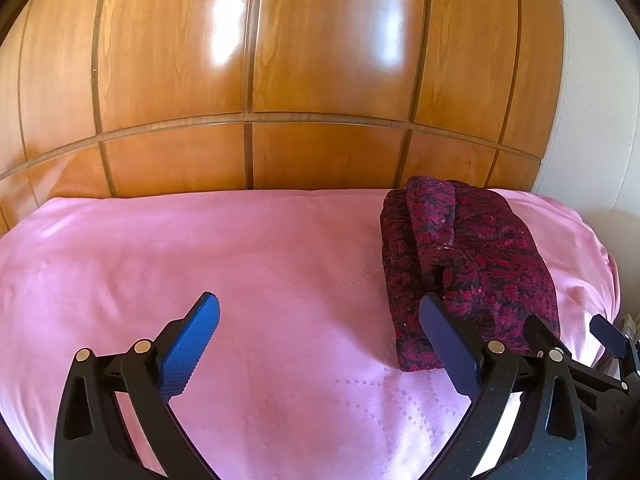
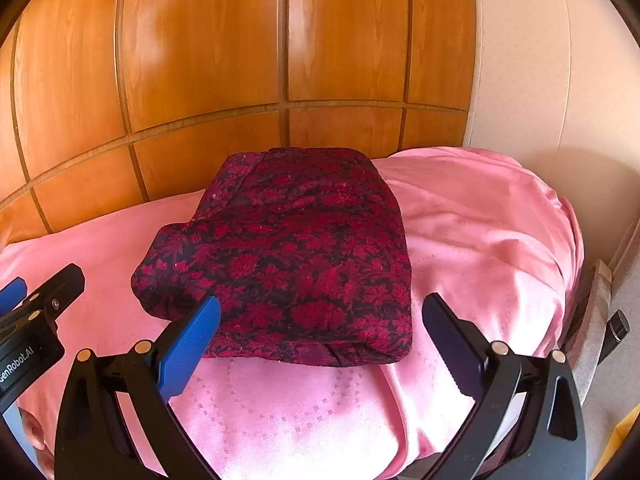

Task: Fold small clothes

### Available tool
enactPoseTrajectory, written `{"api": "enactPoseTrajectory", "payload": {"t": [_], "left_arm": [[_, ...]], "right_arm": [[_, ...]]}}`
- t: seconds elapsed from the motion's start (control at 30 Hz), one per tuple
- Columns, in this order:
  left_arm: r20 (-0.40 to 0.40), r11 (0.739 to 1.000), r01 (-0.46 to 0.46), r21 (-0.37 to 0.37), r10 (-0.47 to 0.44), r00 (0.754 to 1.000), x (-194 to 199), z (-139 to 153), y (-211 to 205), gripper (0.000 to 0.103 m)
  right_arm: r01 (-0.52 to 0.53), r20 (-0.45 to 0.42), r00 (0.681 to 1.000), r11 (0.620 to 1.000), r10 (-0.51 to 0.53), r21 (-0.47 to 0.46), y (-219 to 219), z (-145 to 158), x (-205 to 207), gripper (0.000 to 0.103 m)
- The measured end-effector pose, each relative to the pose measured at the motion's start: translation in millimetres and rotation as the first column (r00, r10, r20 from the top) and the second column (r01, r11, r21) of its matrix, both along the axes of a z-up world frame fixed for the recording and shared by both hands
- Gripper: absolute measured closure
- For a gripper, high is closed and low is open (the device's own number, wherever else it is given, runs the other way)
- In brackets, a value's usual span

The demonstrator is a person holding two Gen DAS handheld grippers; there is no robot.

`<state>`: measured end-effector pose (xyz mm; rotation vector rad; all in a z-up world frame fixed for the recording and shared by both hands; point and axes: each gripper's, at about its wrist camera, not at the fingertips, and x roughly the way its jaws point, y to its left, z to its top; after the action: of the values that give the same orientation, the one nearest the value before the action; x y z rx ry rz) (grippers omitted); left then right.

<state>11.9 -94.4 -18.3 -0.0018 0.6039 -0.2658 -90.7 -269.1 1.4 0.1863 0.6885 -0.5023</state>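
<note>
A folded dark red and black patterned garment [image 2: 292,256] lies on the pink bedspread [image 2: 480,240]. In the left wrist view the garment [image 1: 468,264] sits to the right on the bedspread [image 1: 200,248]. My left gripper [image 1: 320,312] is open and empty above bare pink cloth, left of the garment. My right gripper [image 2: 320,316] is open and empty, hovering at the garment's near edge. The right gripper also shows at the right edge of the left wrist view [image 1: 572,332], and the left gripper at the left edge of the right wrist view [image 2: 40,292].
A glossy wooden panelled wardrobe [image 1: 320,80] stands right behind the bed. A pale wall [image 2: 560,80] is to the right. The bedspread drops off at the right edge, with floor and a dark object [image 2: 618,326] beyond.
</note>
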Motion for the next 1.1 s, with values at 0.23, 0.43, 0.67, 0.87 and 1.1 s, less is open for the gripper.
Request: {"api": "enactPoseTrajectory", "payload": {"t": [0.23,0.43,0.67,0.87,1.1], "left_arm": [[0.006,1.0,0.0,0.0,0.0,1.0,-1.6,0.5,0.2,0.004],[0.012,1.0,-0.001,0.003,0.001,1.0,-3.8,1.0,0.1,0.004],[0.014,1.0,-0.001,0.003,0.001,1.0,-4.1,2.4,1.7,0.004],[0.02,1.0,-0.001,0.001,0.001,1.0,-5.5,3.9,1.9,0.004],[0.028,1.0,-0.003,-0.003,0.003,1.0,-6.9,6.8,2.5,0.004]], "right_arm": [[-0.002,0.002,1.0,1.0,0.002,0.003,0.0,0.3,-0.2,0.002],[-0.009,0.003,1.0,1.0,0.009,0.005,2.0,0.1,1.2,0.002],[-0.006,0.017,1.0,1.0,0.006,0.004,1.3,2.1,0.5,0.002],[-0.015,0.024,1.0,1.0,0.015,0.006,1.8,4.0,0.3,0.002],[-0.019,0.028,0.999,1.0,0.019,0.009,2.8,5.2,0.1,0.002]]}}
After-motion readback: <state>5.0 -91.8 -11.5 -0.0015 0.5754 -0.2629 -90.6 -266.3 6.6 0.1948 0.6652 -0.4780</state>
